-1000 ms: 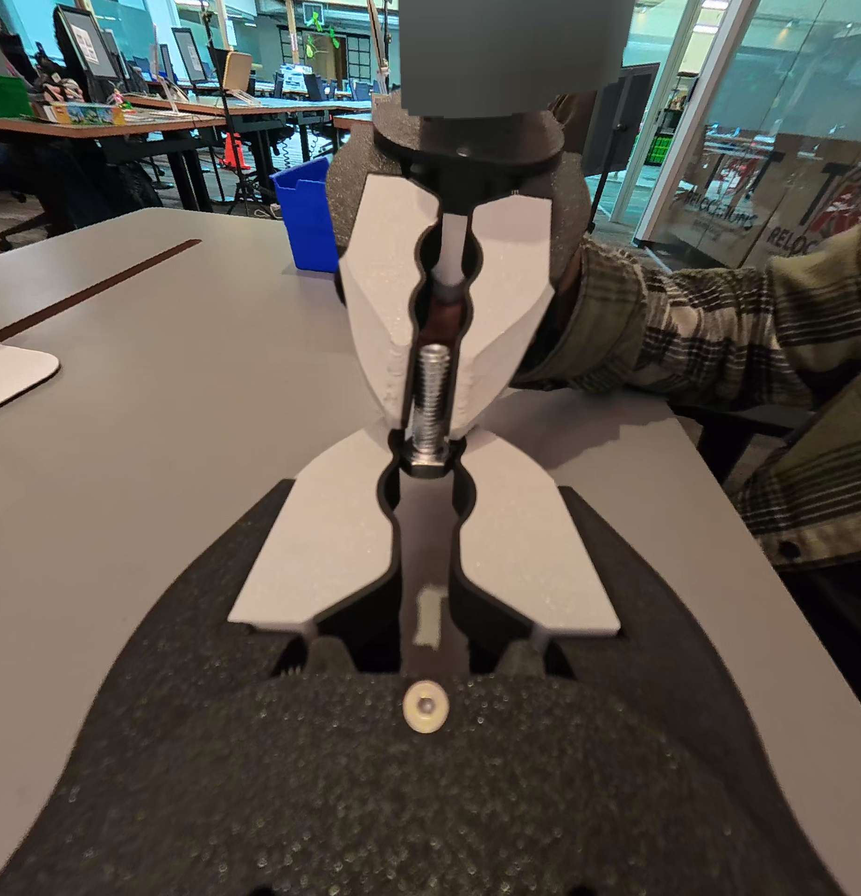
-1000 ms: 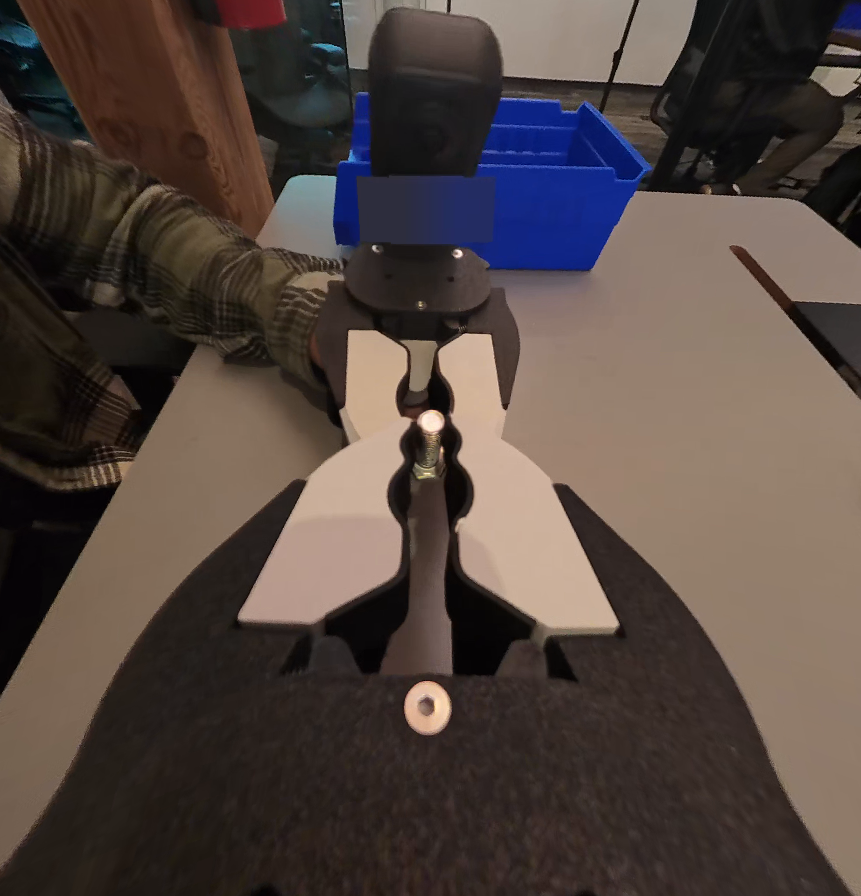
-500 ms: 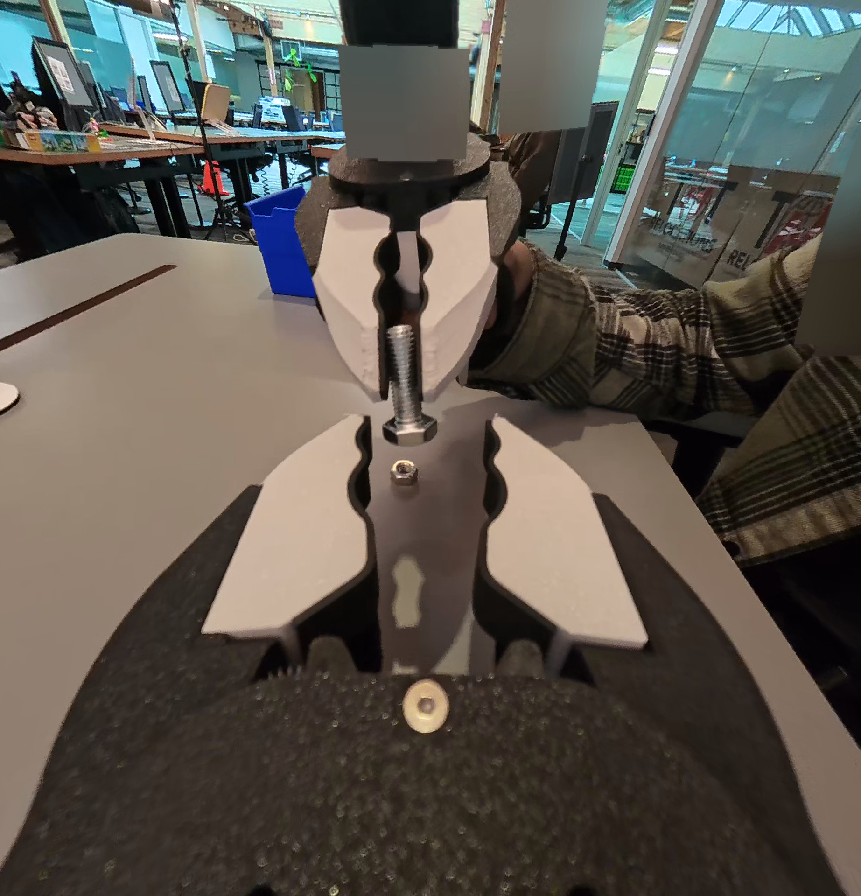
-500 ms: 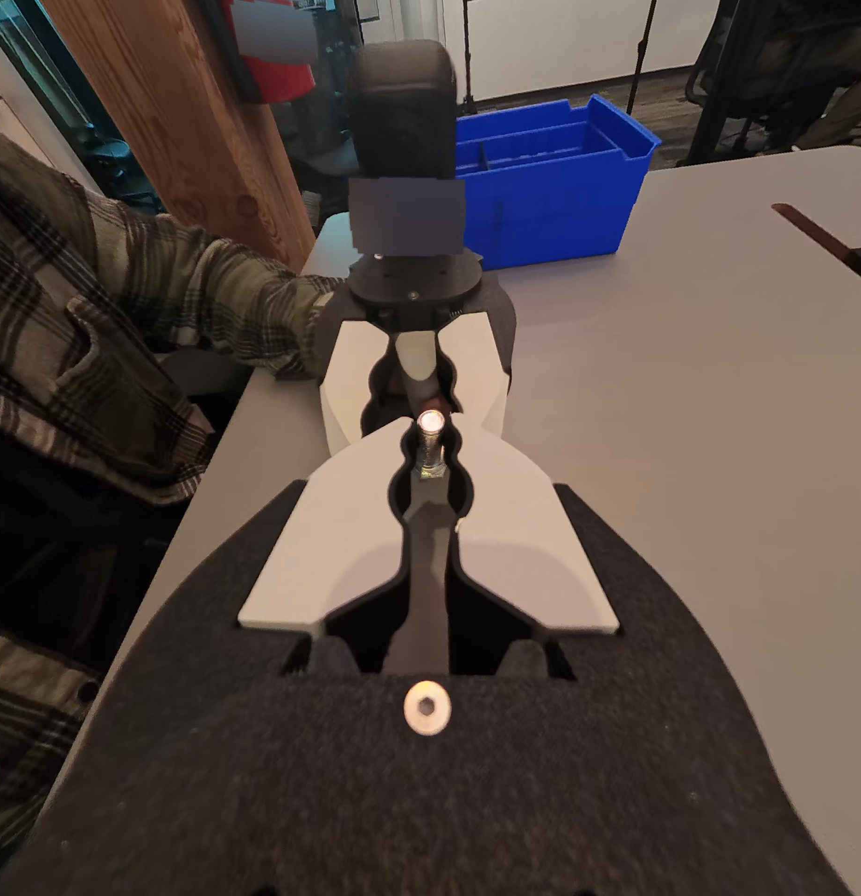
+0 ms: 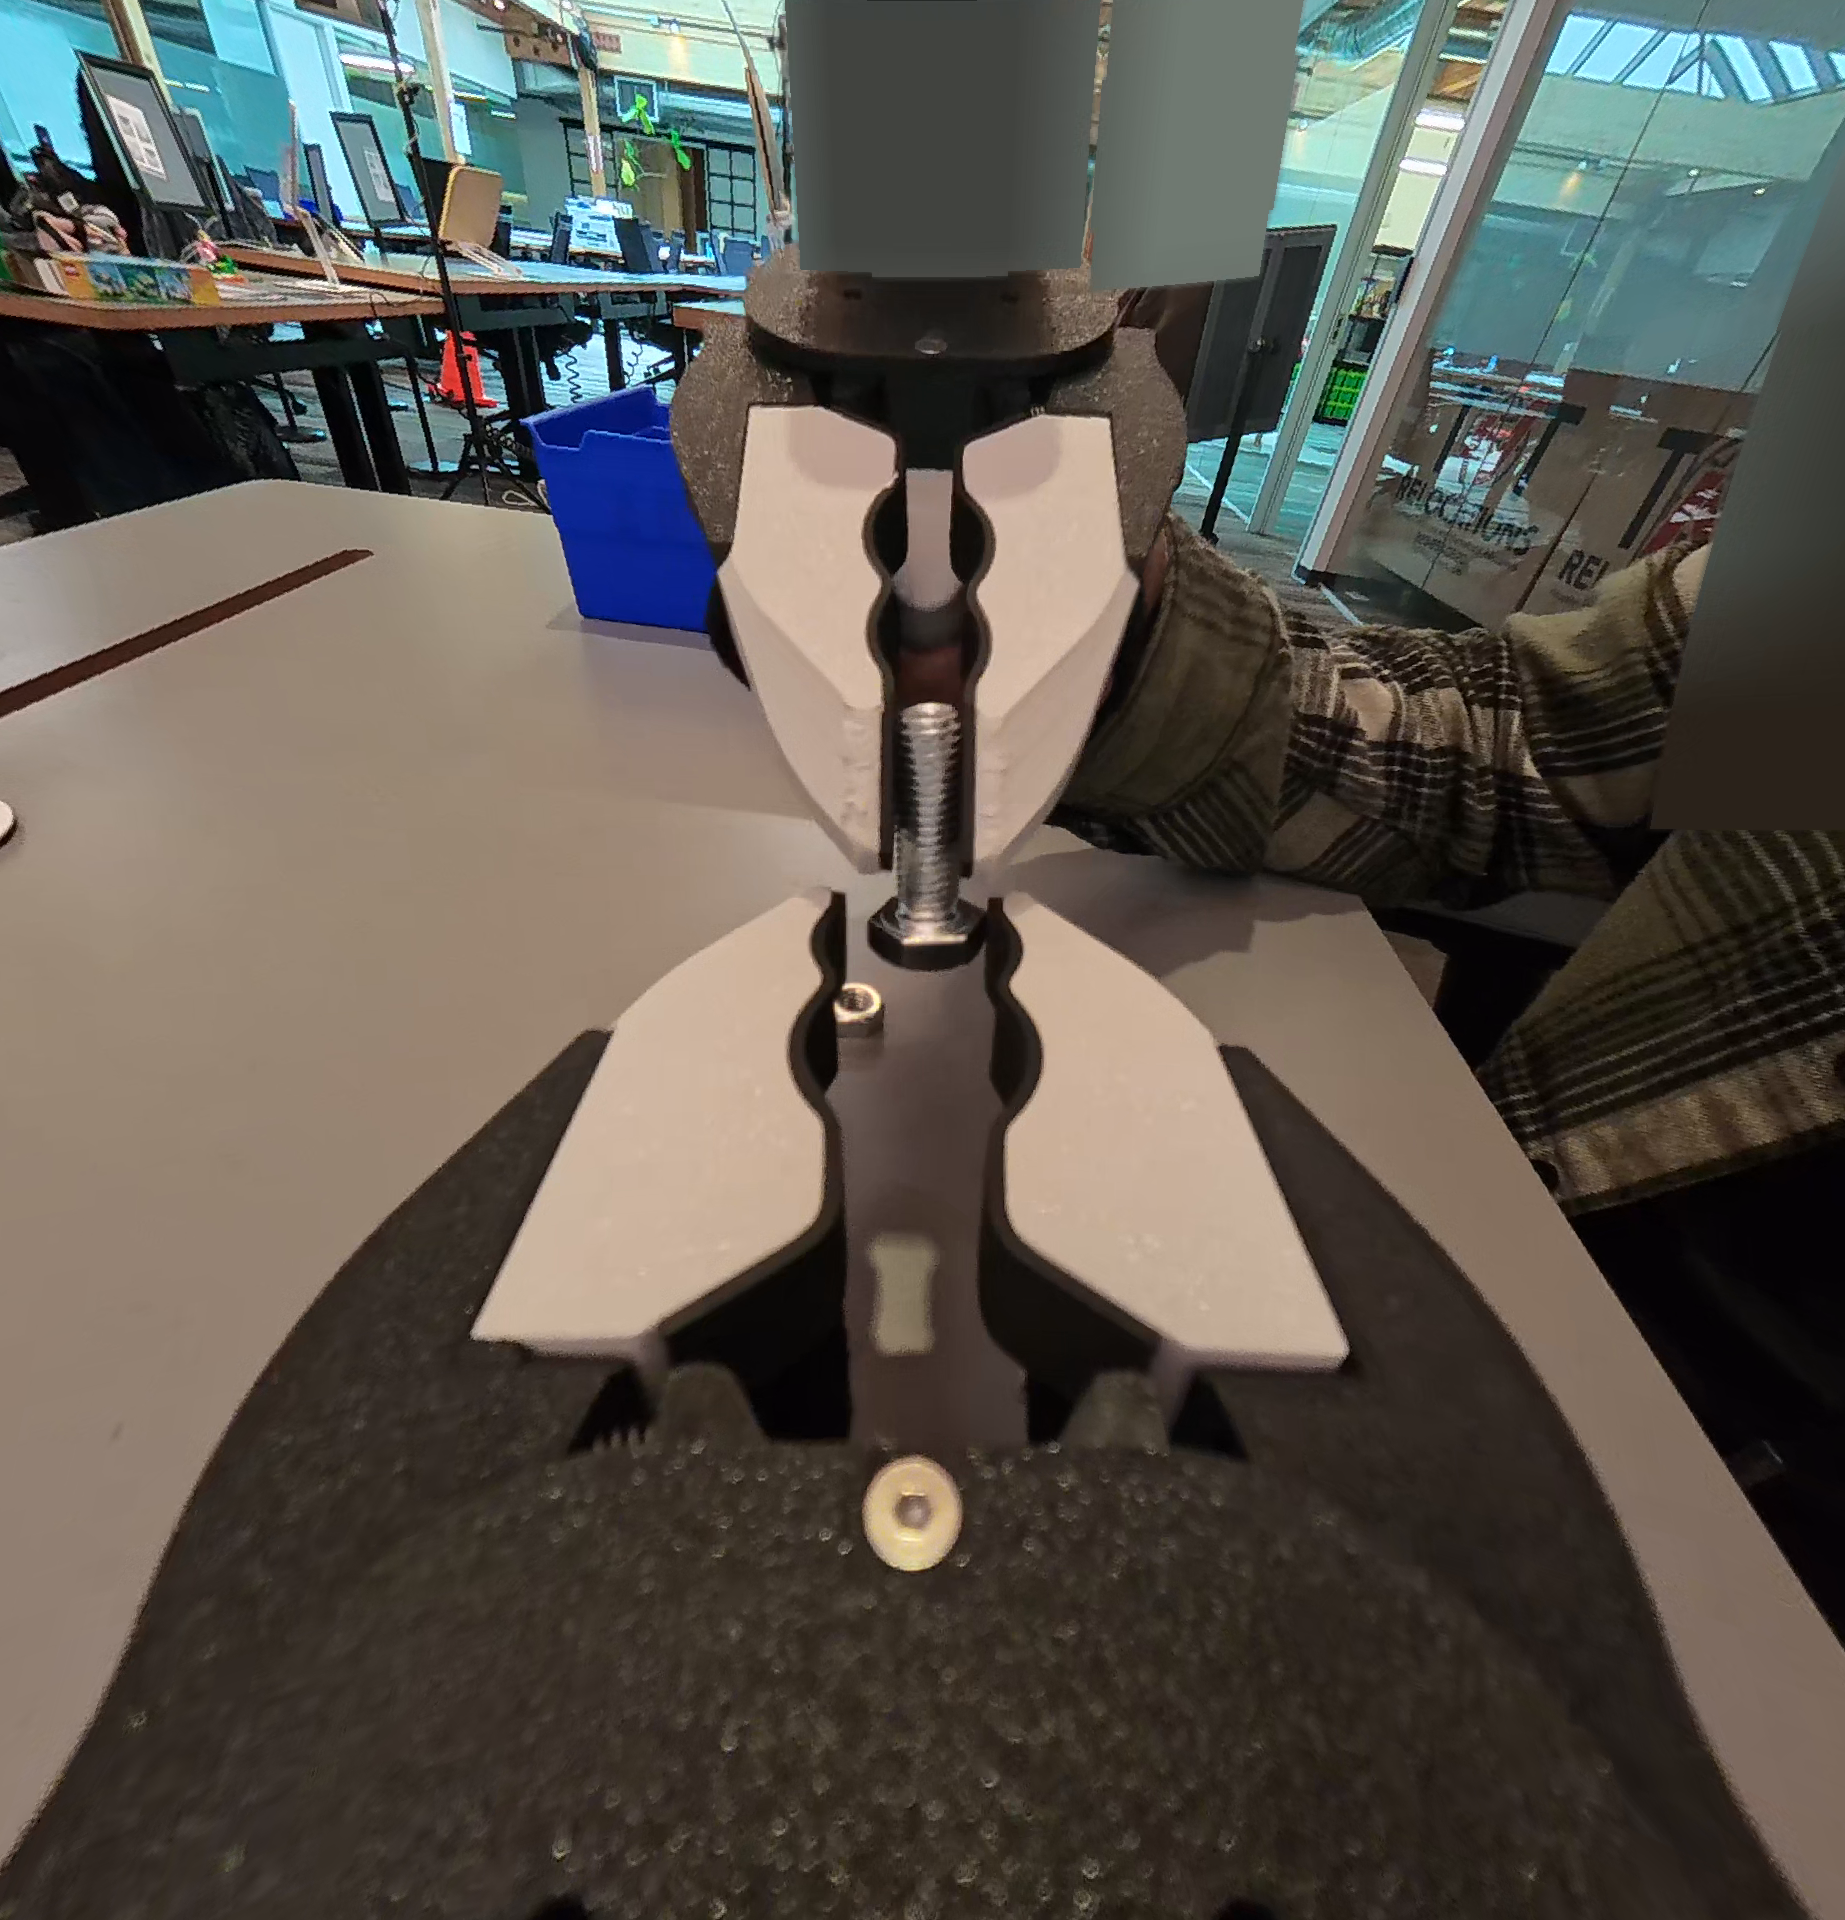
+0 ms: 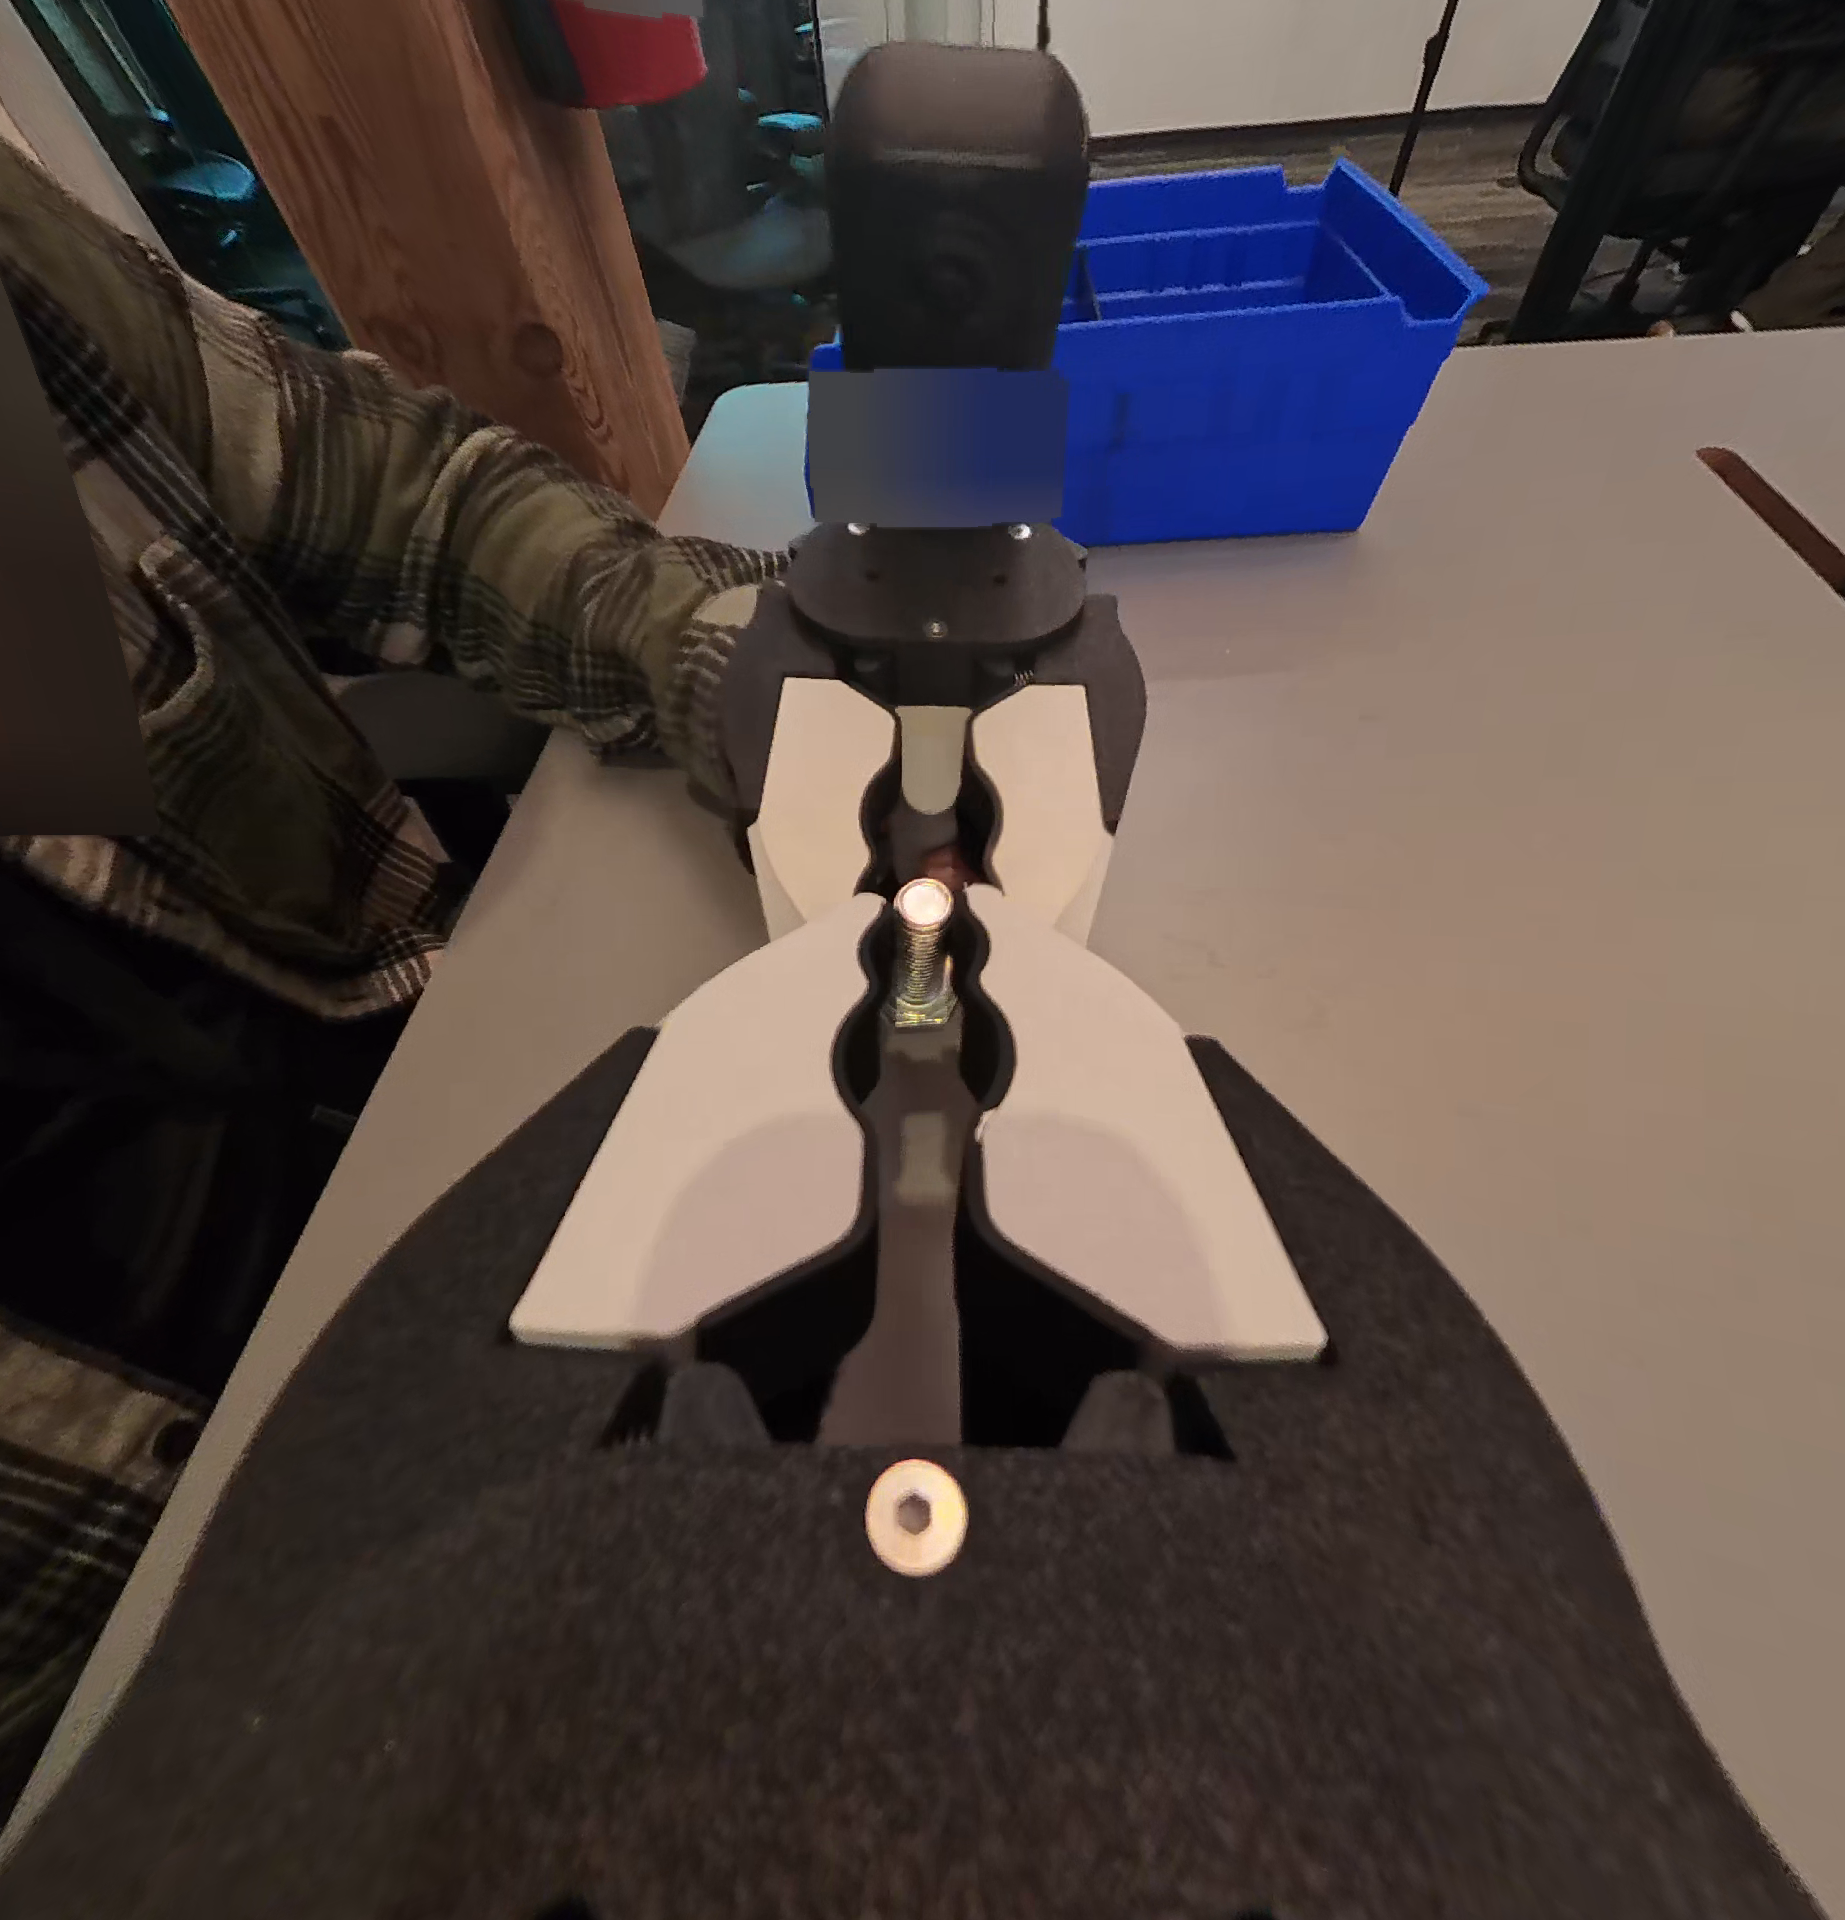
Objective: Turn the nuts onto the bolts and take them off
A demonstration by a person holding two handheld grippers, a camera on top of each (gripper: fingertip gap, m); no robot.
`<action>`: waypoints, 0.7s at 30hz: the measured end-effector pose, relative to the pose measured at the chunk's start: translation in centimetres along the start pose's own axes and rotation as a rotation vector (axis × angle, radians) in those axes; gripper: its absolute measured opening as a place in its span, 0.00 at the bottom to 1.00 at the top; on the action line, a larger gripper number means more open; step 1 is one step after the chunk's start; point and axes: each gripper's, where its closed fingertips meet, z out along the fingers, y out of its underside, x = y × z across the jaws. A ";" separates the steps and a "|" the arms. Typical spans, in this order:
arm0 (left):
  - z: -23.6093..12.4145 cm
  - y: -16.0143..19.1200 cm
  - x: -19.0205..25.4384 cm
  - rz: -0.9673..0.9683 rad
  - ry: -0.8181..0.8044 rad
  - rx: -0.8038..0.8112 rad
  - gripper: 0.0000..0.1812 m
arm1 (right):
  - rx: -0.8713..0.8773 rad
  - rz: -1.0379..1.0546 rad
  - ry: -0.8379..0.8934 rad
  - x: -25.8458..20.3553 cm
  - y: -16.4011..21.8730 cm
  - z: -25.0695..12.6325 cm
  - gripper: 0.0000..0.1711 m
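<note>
My right gripper (image 6: 923,920) is shut on a silver threaded bolt (image 6: 920,961) and holds it upright, hex head down, just above the grey table (image 6: 1469,831). In the left wrist view the bolt (image 5: 926,821) stands in the facing right gripper (image 5: 923,862). My left gripper (image 5: 916,914) is open, its white fingertips on either side of the bolt's hex head with small gaps. A small loose nut (image 5: 858,1013) lies on the table between my left fingers, close to the left one. The left gripper (image 6: 928,831) also shows beyond the bolt in the right wrist view.
A blue bin (image 6: 1261,416) stands at the table's far end and also shows in the left wrist view (image 5: 627,520). A person's plaid sleeves (image 5: 1417,748) (image 6: 378,571) reach in from the table's side edge. A dark slot (image 5: 170,623) crosses the tabletop. Both grippers' tips are close together, under 4 cm apart.
My left gripper, shut at the bolt's hex head a second ago, opened wide, then narrowed around the head. The loose nut came into view on the table. The right gripper kept the bolt.
</note>
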 end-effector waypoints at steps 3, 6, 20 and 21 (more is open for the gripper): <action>0.0 -0.1 0.0 0.000 0.001 0.007 0.14 | -0.005 -0.005 0.012 0.2 0.1 -0.2 0.05; -0.1 -0.2 0.1 0.011 -0.001 0.012 0.12 | 0.010 0.000 0.003 0.1 0.0 -0.3 0.05; -0.3 -0.4 0.1 0.034 -0.035 0.008 0.11 | 0.088 0.000 -0.012 -0.1 -0.9 -0.6 0.12; -0.3 -0.4 0.0 0.033 -0.037 0.011 0.11 | 0.101 0.005 0.009 0.2 -1.2 -0.8 0.15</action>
